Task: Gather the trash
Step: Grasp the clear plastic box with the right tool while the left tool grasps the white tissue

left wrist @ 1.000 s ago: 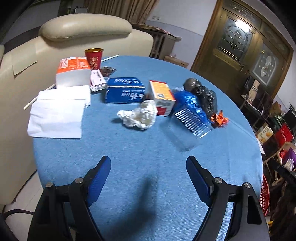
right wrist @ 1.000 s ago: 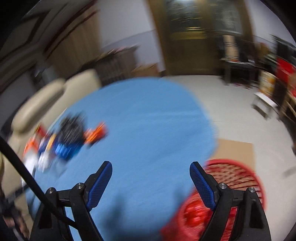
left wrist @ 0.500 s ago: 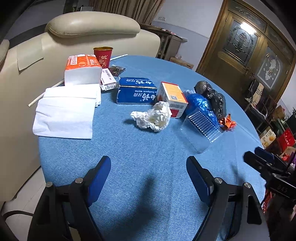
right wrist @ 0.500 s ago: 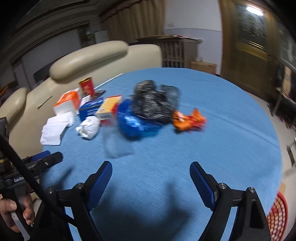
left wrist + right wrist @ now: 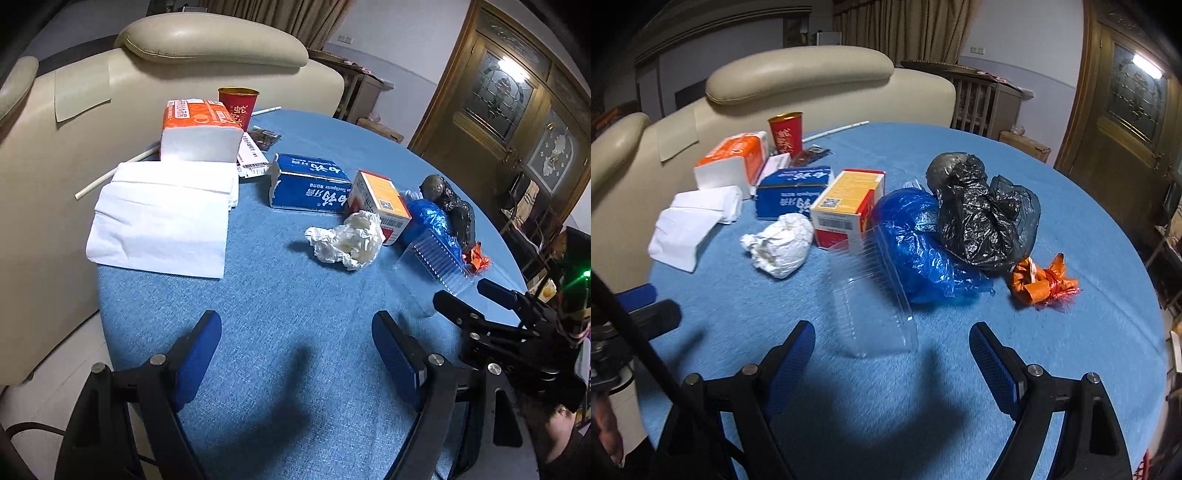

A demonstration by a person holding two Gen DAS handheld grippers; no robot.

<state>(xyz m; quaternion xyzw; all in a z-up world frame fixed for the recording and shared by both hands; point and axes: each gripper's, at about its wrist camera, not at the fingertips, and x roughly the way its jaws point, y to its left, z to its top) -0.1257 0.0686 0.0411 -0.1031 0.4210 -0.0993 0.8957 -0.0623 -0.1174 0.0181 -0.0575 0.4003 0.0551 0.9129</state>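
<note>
Blue tablecloth [image 5: 1071, 229] bare near edge | right tongs [image 5: 892, 345] agape, empty

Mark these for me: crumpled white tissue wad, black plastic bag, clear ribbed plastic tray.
crumpled white tissue wad [image 5: 347, 240], left wrist view, centre of the wad.
black plastic bag [image 5: 982, 221], right wrist view, middle of its crinkled bulk.
clear ribbed plastic tray [image 5: 875, 295], right wrist view, its ribbed wall.

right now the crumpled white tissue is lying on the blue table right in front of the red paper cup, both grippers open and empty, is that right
Not quite. The crumpled white tissue lies in front of the orange and white box, not the red paper cup, which stands at the far edge by the sofa; the right wrist view shows it. The rest holds: it is on the blue table, and the left gripper and right gripper are open and empty.
</note>
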